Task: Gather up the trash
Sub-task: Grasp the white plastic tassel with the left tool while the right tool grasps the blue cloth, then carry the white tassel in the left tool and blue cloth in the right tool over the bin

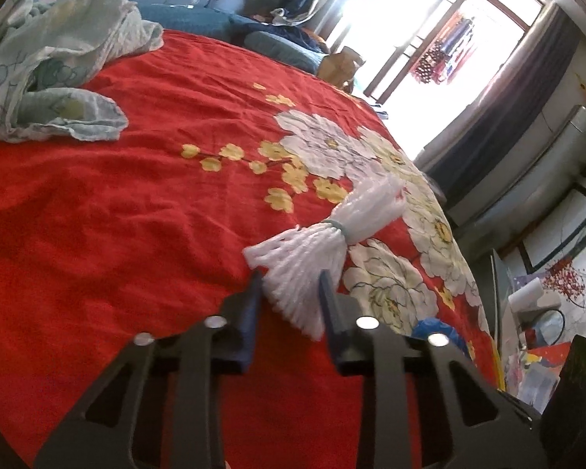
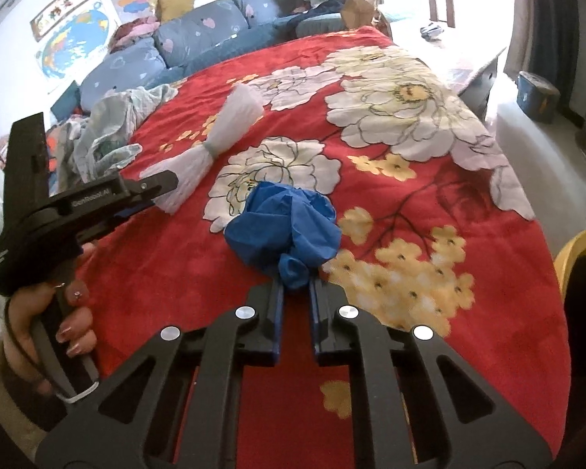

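A white foam net bundle (image 1: pixel 312 246), tied in the middle with a band, lies on the red flowered bedspread (image 1: pixel 117 215). My left gripper (image 1: pixel 291 279) stands around its near end, jaws a bundle's width apart and touching its sides. The bundle also shows in the right wrist view (image 2: pixel 218 140), with the left gripper (image 2: pixel 164 187) at its near end. A crumpled blue plastic bag (image 2: pixel 281 230) lies on the bedspread (image 2: pixel 468 273). My right gripper (image 2: pixel 295 283) is shut on the bag's near tip. A corner of the bag shows in the left wrist view (image 1: pixel 435 328).
A crumpled pale green cloth (image 1: pixel 54 62) lies at the far left of the bed, also in the right wrist view (image 2: pixel 109 133). Blue pillows (image 2: pixel 191 35) line the head. A yellow bin rim (image 2: pixel 578 250) stands at the right bed edge. A window and curtains are beyond.
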`<state>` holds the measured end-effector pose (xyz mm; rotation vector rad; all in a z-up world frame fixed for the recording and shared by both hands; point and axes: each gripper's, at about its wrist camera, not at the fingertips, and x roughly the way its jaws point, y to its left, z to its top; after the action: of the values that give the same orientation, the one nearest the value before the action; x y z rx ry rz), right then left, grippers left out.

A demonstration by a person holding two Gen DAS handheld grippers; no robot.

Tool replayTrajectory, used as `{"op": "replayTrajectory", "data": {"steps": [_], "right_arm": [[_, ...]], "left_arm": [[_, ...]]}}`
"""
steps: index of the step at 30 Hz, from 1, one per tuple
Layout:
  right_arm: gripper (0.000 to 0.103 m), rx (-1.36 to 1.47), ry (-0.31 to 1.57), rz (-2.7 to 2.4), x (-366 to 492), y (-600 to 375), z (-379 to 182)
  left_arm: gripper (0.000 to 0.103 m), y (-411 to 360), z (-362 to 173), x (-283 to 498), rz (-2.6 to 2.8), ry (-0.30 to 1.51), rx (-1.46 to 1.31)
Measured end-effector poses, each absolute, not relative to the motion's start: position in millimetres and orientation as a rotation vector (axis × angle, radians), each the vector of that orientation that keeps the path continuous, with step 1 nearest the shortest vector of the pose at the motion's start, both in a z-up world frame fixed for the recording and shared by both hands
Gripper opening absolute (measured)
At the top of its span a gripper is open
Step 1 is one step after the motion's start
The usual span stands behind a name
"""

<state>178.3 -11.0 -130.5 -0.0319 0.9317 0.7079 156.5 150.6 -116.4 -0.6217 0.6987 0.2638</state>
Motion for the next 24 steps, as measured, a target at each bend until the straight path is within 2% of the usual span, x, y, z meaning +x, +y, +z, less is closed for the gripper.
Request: {"op": "replayTrajectory", "data": {"steps": [6,24], "right_arm": [[0.005,0.007,0.909,0.683,176.2,-31.0,-123.0],[0.004,0.105,0.828,0.602,177.7,-95.3,-94.6]], "left_arm": [[0.015,135.7,-104.4,155.7,0.216,0.676,-0.581],[0.015,82.1,-69.4,154.6,0.078,0.645,-0.469]]}}
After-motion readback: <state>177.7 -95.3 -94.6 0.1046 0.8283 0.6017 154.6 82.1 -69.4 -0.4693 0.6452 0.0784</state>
